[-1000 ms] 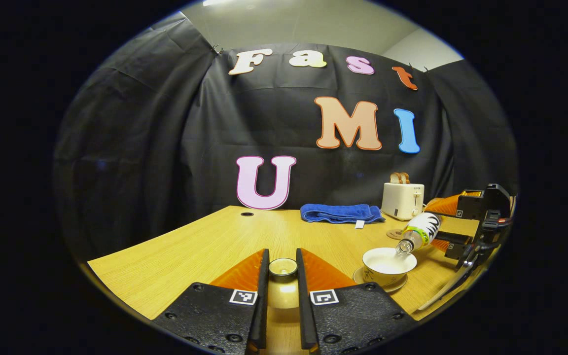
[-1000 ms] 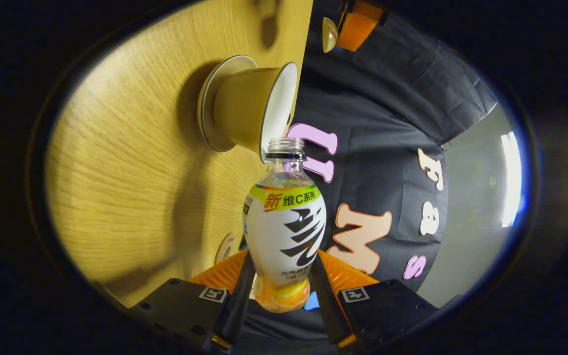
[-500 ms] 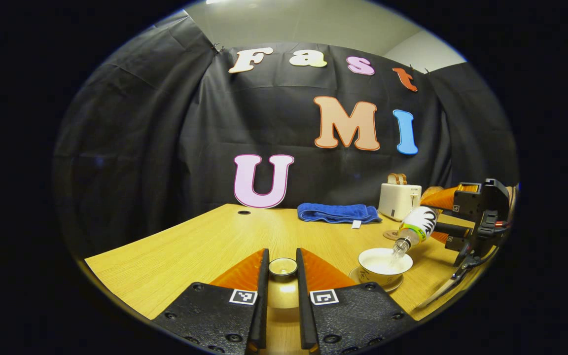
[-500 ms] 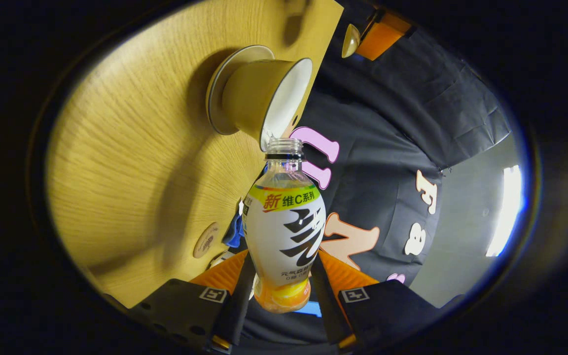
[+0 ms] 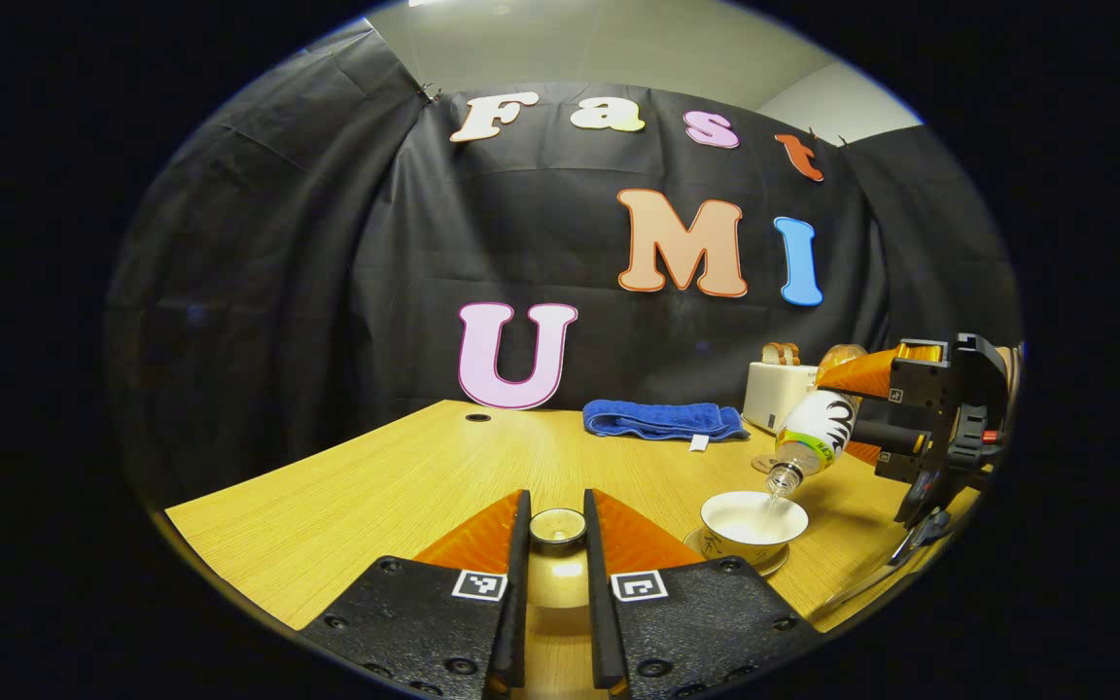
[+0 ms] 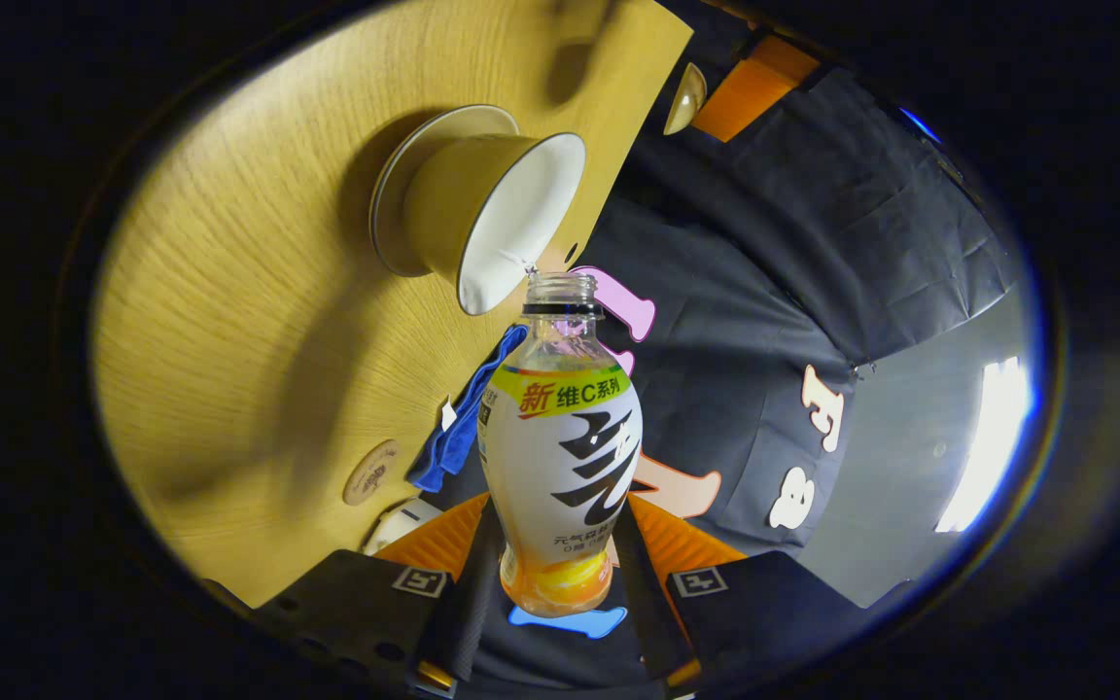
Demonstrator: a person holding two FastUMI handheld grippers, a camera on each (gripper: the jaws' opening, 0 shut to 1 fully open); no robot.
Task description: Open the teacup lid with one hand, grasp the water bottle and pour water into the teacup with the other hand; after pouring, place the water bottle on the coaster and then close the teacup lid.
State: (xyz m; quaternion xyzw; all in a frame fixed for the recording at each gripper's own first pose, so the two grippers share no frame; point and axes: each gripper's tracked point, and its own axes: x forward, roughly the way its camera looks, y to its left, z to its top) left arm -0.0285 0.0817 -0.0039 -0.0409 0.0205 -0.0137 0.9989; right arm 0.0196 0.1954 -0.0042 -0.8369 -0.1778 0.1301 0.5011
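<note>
My left gripper (image 5: 556, 530) is shut on the teacup lid (image 5: 558, 526), held above the wooden table (image 5: 395, 486) left of the cup. The white teacup (image 5: 752, 515) stands lidless on its saucer (image 5: 774, 561) at the right. My right gripper (image 6: 548, 544) is shut on the water bottle (image 6: 560, 437), which is tipped mouth-down over the teacup (image 6: 492, 228). In the left gripper view the water bottle (image 5: 813, 439) hangs slanted above the cup, a thin stream running from its neck, with the right gripper (image 5: 920, 418) behind it. The round coaster (image 6: 371, 472) lies beside the cup's far side.
A folded blue towel (image 5: 662, 420) lies at the back of the table. A white toaster (image 5: 776, 394) with bread stands behind the bottle. A small hole (image 5: 477, 417) sits in the tabletop near the wall. The table's right edge runs close to the saucer.
The right gripper has lifted the bottle higher and tilted it steeper above the cup. The left gripper has held the lid still, drifting slightly left.
</note>
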